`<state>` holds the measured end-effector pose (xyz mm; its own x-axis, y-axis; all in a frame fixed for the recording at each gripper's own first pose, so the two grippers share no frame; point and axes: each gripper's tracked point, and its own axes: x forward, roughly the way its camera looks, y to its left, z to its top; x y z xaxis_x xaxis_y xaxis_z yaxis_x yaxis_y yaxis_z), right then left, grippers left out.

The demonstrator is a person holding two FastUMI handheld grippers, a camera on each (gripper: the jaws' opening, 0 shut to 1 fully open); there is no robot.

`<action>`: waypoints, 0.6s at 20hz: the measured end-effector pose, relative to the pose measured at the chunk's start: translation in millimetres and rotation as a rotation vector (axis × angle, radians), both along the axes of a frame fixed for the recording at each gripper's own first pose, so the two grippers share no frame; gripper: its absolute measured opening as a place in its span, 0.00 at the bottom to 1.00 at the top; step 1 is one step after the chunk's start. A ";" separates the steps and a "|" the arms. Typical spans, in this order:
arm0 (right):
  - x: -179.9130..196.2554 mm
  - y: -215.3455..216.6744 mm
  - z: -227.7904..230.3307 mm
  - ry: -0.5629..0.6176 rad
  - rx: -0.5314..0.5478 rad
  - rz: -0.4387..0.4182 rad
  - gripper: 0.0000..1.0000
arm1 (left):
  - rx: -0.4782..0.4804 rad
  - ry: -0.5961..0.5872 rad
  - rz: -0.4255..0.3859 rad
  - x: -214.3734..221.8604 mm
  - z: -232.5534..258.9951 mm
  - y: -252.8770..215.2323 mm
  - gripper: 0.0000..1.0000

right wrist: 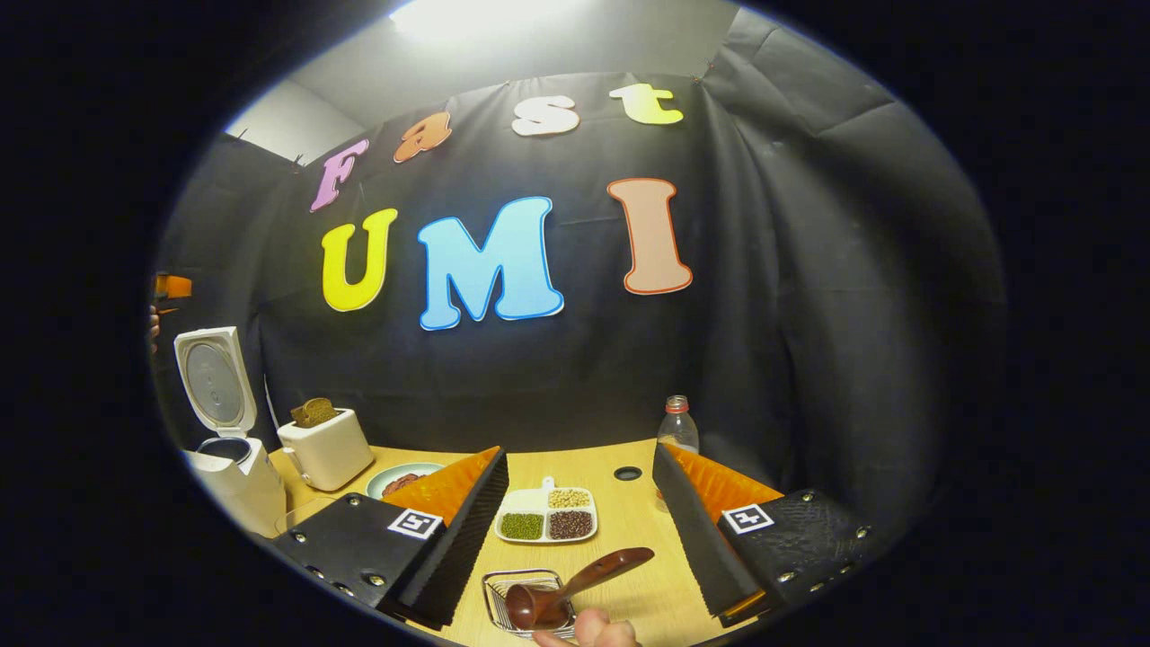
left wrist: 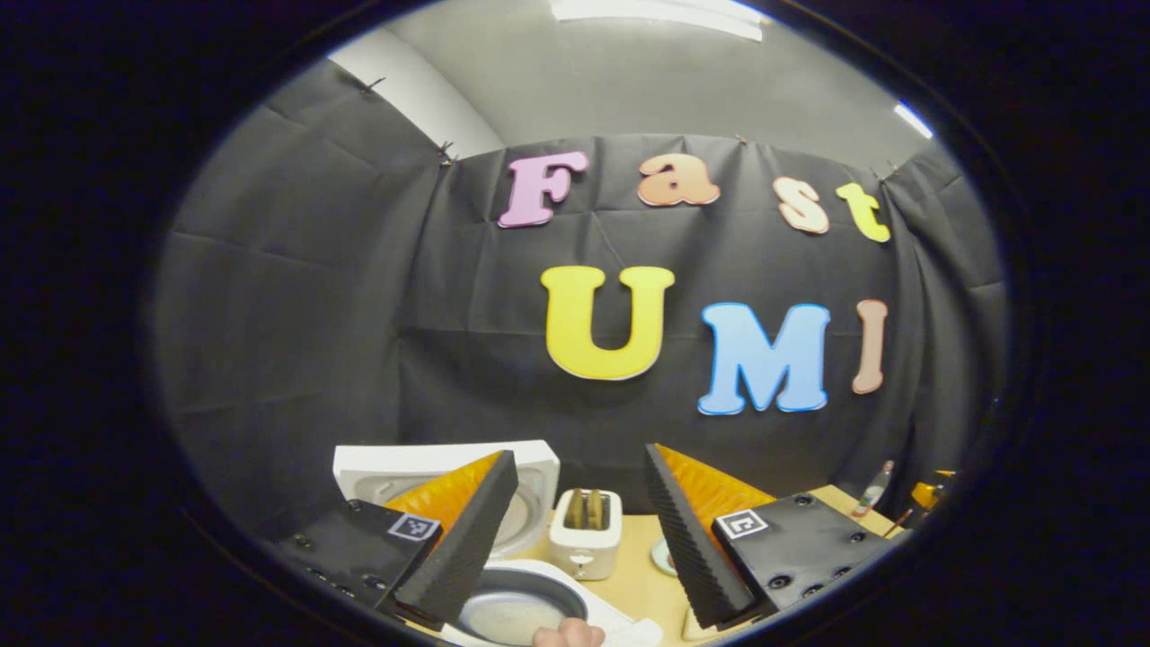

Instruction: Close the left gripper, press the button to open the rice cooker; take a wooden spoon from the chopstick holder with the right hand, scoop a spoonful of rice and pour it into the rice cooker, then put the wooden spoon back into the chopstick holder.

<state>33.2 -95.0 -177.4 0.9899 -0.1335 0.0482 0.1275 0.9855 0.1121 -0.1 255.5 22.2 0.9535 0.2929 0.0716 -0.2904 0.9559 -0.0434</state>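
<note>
Between the spread fingers of the right hand-held gripper (right wrist: 579, 526), at the bottom centre of the right gripper view, lies the spoon (right wrist: 575, 582). Its bowl sits in the wire holder (right wrist: 530, 598) at lower centre, and its handle runs up and to the right across the frame, ending short of the right finger. The jaws stand wide apart with nothing between the pads; the spoon is just ahead of and below them, so I judge a short drop forward would bring them onto the handle, with the long axis slanting across the gap rather than along it. Beyond the holder, a divided dish (right wrist: 546, 515) of grains rests on the table (right wrist: 629, 503).

Far to the left edge of that view stands the cooker (right wrist: 225, 431), lid up, well apart from the spoon.

Low in the left gripper view, the left hand-held gripper (left wrist: 579, 530) is also open and empty, hanging above the cooker pot (left wrist: 512, 611), with the raised lid (left wrist: 530, 467) behind its left finger. The right one is clearly the nearer to the spoon.
</note>
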 end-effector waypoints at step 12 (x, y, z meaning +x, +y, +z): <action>30.0 19.4 -7.5 0.024 0.030 0.079 0.98 | -0.108 0.171 0.223 92.6 -43.4 146.1 0.92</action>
<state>63.2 -75.6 -184.8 0.9982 -0.0560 0.0211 0.0525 0.9888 0.1397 92.5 401.6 -21.1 0.8601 0.4940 -0.1270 -0.5049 0.8600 -0.0738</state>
